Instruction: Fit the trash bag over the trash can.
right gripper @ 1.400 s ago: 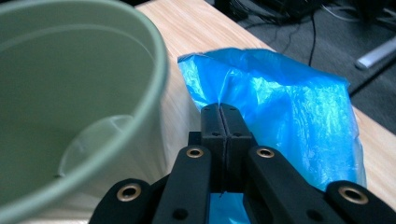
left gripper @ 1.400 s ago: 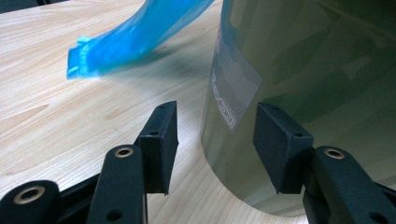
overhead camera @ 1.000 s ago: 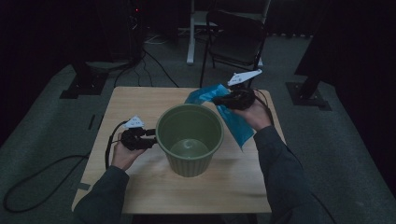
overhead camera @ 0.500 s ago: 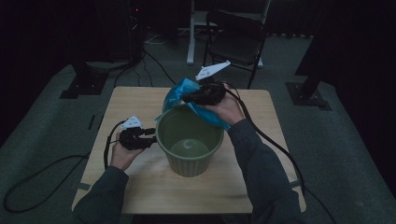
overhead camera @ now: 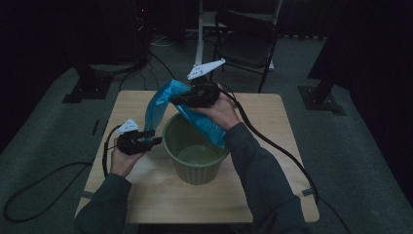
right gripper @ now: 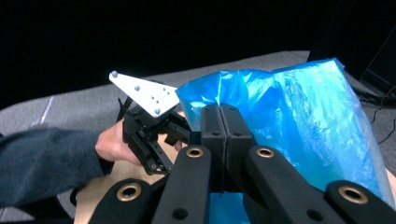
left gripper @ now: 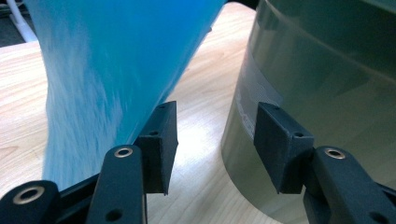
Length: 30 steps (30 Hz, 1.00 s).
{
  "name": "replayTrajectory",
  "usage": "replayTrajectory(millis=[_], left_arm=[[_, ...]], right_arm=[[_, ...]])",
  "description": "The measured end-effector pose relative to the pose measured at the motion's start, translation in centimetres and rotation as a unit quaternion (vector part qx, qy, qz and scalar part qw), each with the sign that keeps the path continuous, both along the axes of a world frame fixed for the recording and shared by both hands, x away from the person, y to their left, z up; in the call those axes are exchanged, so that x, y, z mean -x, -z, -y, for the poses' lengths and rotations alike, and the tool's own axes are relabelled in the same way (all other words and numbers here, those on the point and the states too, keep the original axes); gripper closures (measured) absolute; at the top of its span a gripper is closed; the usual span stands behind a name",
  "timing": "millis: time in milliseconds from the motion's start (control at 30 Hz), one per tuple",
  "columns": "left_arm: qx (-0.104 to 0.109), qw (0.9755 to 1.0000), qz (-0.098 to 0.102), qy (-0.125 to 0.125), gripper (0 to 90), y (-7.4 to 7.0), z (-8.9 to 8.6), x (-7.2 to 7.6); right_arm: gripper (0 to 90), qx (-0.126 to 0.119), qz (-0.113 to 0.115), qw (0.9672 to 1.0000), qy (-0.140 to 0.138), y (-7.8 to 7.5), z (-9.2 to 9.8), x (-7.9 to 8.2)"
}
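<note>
A green plastic bin (overhead camera: 195, 152) stands in the middle of the wooden table (overhead camera: 253, 195). My right gripper (overhead camera: 176, 100) is shut on a crumpled blue plastic bag (overhead camera: 160, 107), which it holds over the bin's far left rim. Its jaws (right gripper: 222, 122) meet on a fold of the bag (right gripper: 308, 121). My left gripper (overhead camera: 152, 137) stays open just left of the bin, near the table top. Between its pads (left gripper: 161, 137) there is only bare table. The hanging bag (left gripper: 112, 70) is on one side and the bin wall (left gripper: 327, 84) on the other.
A folding chair (overhead camera: 248, 36) stands behind the table. Dark stand bases (overhead camera: 321, 100) rest on the grey carpet at both back corners. Cables (overhead camera: 44, 180) trail from each gripper off the table edges. The other hand's gripper (right gripper: 149, 135) appears beyond the bag.
My right gripper has carried the blue bag from the table's back right, leftward and slightly up, over the bin's far rim. The left gripper has stayed in place.
</note>
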<state>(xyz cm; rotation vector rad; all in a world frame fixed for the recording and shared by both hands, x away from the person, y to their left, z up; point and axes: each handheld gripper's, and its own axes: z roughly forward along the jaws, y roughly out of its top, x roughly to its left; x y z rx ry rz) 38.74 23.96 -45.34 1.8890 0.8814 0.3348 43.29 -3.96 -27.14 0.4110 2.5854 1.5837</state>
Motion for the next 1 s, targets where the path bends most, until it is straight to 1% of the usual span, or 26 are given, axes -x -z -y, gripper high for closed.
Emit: replayTrajectory(millis=[100, 133, 200, 233, 267, 300, 333, 400, 467, 500, 533, 600, 700, 733, 867, 900, 1000], left_arm=[[0.000, 1.0000, 0.002, -0.001, 49.9, -0.1, -0.1, 0.0], [0.000, 1.0000, 0.003, -0.001, 49.9, -0.1, -0.1, 0.1], [-0.004, 1.0000, 0.006, -0.001, 49.7, -0.2, -0.1, 0.2], [-0.006, 0.9999, 0.008, -0.002, 49.6, -0.3, -0.2, 0.3], [-0.006, 0.9999, 0.008, -0.002, 49.5, -0.3, -0.2, 0.3], [-0.006, 0.9999, 0.008, -0.002, 49.5, -0.3, -0.2, 0.3], [-0.001, 0.9999, 0.013, -0.008, 49.4, -0.5, -0.4, 0.4], [-0.001, 0.9998, 0.017, -0.011, 49.3, -0.7, -0.5, 0.6], [0.000, 0.9997, 0.020, -0.013, 49.2, -0.8, -0.5, 0.7], [0.001, 0.9995, 0.027, -0.016, 49.2, -1.0, -0.6, 0.9], [0.003, 0.9995, 0.027, -0.017, 49.1, -1.1, -0.7, 1.0], [0.008, 0.9992, 0.033, -0.021, 49.1, -1.3, -0.8, 1.2], [0.005, 0.9992, 0.035, -0.021, 49.2, -1.6, -1.1, 1.3], [0.005, 0.9991, 0.035, -0.022, 49.4, -1.7, -1.1, 1.4], [0.004, 0.9989, 0.037, -0.027, 49.9, -1.7, -1.4, 1.5], [0.005, 0.9987, 0.039, -0.032, 49.9, -1.8, -1.5, 1.5], [0.006, 0.9987, 0.040, -0.031, 50.0, -1.9, -1.4, 1.4]], right_arm=[[90.0, -0.021, -0.010, 0.9997, 0.003, -0.3, 0.0, -0.3], [90.0, -0.022, -0.008, 0.9997, 0.003, -0.4, -0.1, -0.3], [90.0, -0.016, -0.003, 0.9999, 0.003, -0.3, -0.1, -0.4], [90.0, -0.009, -0.002, 0.9999, 0.005, -0.1, 0.0, -0.4], [90.0, -0.009, -0.002, 0.9999, 0.005, -0.1, 0.0, -0.4], [90.0, -0.003, -0.003, 1.0000, 0.008, 0.2, 0.1, -0.4], [90.0, 0.000, -0.009, 0.9998, 0.015, 0.8, 0.5, -0.5], [90.0, -0.001, -0.013, 0.9997, 0.019, 1.3, 0.9, -0.7], [90.0, 0.003, -0.014, 0.9997, 0.021, 1.6, 1.1, -0.7], [90.0, 0.007, -0.014, 0.9996, 0.024, 1.9, 1.3, -0.7], [90.0, 0.009, -0.016, 0.9994, 0.028, 2.2, 1.7, -0.8], [90.0, 0.008, -0.016, 0.9994, 0.031, 2.4, 2.1, -0.8], [90.0, 0.009, -0.018, 0.9991, 0.037, 2.9, 3.0, -0.9], [90.0, 0.010, -0.023, 0.9990, 0.038, 3.2, 3.4, -0.8], [90.0, 0.019, -0.019, 0.9989, 0.039, 3.5, 3.6, -0.5], [90.0, 0.022, -0.018, 0.9988, 0.039, 3.5, 3.7, -0.4], [89.9, 0.022, -0.021, 0.9988, 0.039, 3.9, 4.1, -0.3]])
